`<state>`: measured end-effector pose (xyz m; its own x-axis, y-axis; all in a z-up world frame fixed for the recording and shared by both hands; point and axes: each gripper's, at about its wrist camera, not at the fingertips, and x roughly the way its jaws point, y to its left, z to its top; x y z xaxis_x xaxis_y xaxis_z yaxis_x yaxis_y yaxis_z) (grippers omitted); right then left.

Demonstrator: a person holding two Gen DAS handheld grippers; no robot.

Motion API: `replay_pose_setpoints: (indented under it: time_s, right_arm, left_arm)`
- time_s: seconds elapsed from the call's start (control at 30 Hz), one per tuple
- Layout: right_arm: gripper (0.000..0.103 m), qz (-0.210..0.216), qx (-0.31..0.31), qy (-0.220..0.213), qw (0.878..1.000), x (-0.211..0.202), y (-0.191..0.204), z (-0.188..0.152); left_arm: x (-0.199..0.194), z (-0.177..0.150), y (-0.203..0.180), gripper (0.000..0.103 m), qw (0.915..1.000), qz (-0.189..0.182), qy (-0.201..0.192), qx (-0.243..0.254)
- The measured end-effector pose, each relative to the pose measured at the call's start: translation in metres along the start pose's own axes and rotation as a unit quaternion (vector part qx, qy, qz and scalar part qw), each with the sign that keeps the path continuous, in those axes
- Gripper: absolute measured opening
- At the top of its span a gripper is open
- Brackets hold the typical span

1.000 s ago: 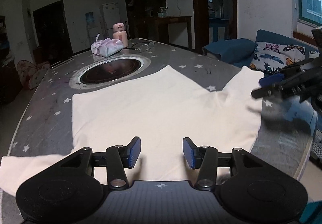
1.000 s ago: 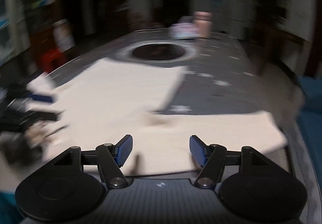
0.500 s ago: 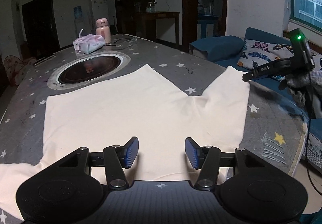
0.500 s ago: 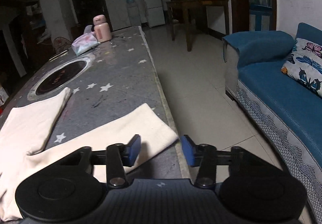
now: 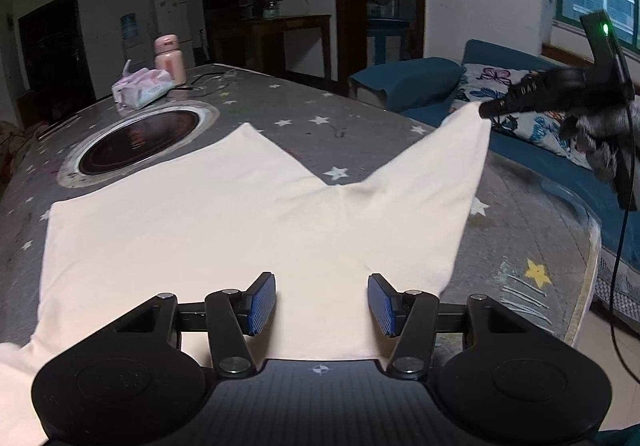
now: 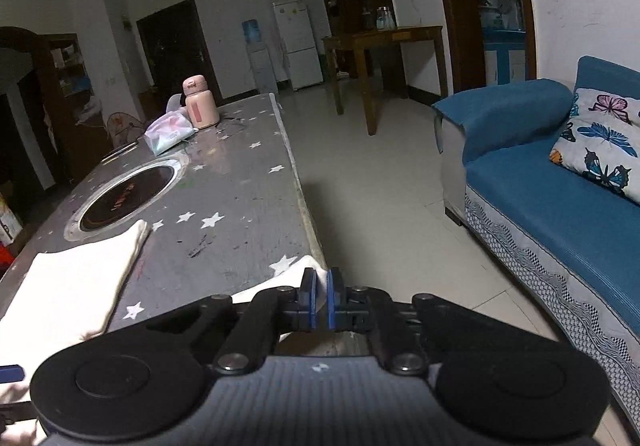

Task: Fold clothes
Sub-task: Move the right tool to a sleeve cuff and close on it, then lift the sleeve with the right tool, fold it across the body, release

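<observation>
A cream long-sleeved shirt [image 5: 208,221] lies spread on the grey star-patterned table [image 5: 360,125]. My left gripper [image 5: 322,304] is open and empty, low over the shirt's near edge. My right gripper [image 6: 320,300] is shut on the end of the shirt's right sleeve [image 6: 296,270] and holds it lifted off the table at the right edge. It also shows in the left wrist view [image 5: 486,111], pulling the sleeve [image 5: 440,173] taut. The shirt's body shows in the right wrist view [image 6: 72,286].
A round black cooktop [image 5: 140,141] is set in the table beyond the shirt. A tissue pack [image 5: 142,87] and a pink bottle [image 5: 170,59] stand at the far end. A blue sofa [image 6: 560,205] with a butterfly cushion [image 6: 604,145] stands right of the table.
My right gripper has shut on the sleeve's end and lifted it off the table. My left gripper has stayed open over the shirt's near edge.
</observation>
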<state>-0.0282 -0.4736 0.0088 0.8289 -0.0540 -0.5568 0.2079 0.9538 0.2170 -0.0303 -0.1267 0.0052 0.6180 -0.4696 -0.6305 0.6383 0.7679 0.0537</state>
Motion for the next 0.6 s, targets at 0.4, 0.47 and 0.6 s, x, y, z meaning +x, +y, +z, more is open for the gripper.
replay_pose_setpoints:
  time_s: [0.4, 0.47, 0.6]
  right_arm:
    - [0.008, -0.010, 0.006, 0.023, 1.000, 0.010, -0.003, -0.009]
    - [0.016, -0.010, 0.010, 0.030, 0.999, 0.015, -0.004, -0.013]
    - [0.019, -0.012, 0.022, 0.043, 0.999, 0.023, -0.009, -0.020]
  left_arm:
    - [0.003, -0.002, -0.002, 0.057, 1.0000, 0.002, 0.004, 0.000]
    - [0.003, -0.001, -0.003, 0.057, 1.0000, 0.003, 0.005, 0.001]
    - [0.002, 0.000, -0.005, 0.057, 1.0000, 0.002, 0.004, 0.001]
